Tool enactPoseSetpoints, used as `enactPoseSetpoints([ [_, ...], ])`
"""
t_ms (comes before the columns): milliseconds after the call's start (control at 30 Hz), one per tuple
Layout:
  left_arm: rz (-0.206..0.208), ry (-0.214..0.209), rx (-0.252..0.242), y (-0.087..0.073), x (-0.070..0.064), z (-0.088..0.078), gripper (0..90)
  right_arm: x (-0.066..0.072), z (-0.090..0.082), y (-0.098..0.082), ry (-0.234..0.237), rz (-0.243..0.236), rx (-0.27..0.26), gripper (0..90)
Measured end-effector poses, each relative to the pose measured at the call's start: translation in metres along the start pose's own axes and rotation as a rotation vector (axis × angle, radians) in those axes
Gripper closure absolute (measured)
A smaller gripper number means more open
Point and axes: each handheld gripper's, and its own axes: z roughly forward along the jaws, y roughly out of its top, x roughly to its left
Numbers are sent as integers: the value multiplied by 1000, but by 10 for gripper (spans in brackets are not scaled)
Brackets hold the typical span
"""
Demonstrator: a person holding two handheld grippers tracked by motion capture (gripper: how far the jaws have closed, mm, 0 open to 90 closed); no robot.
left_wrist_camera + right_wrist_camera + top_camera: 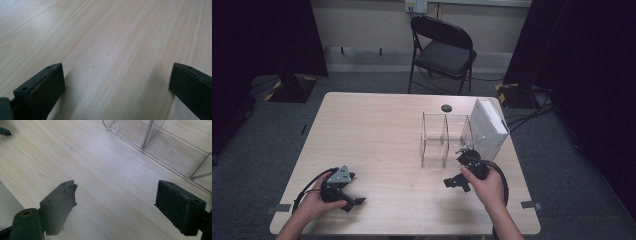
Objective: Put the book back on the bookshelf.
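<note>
Holding a gripper in each hand, we keep both low over the near part of the wooden table (377,130). Our left gripper (353,192) sits by the near left corner, its jaws spread wide with only bare wood between them, as the left gripper view shows. Our right gripper (455,183) sits to the right, just in front of the clear acrylic organizer (444,137); its jaws also stand spread and pinch nothing. In the right gripper view the organizer's (160,142) base and dividers lie just beyond the jaws, apart from them. A white box (488,127) leans against the organizer's right end. Farther back a small black disc (446,108) lies on the table, and behind the table stands a black folding chair (443,52).
</note>
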Motion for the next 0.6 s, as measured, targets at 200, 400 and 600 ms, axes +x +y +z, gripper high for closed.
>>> enactPoseSetpoints([
  [200,0,0,0,0,0,0,0,4,7,2,1,-21,3,155],
  [400,0,0,0,0,0,0,0,8,11,3,7,-27,9,155],
  [600,0,0,1,0,0,0,0,10,16,4,17,-41,5,155],
])
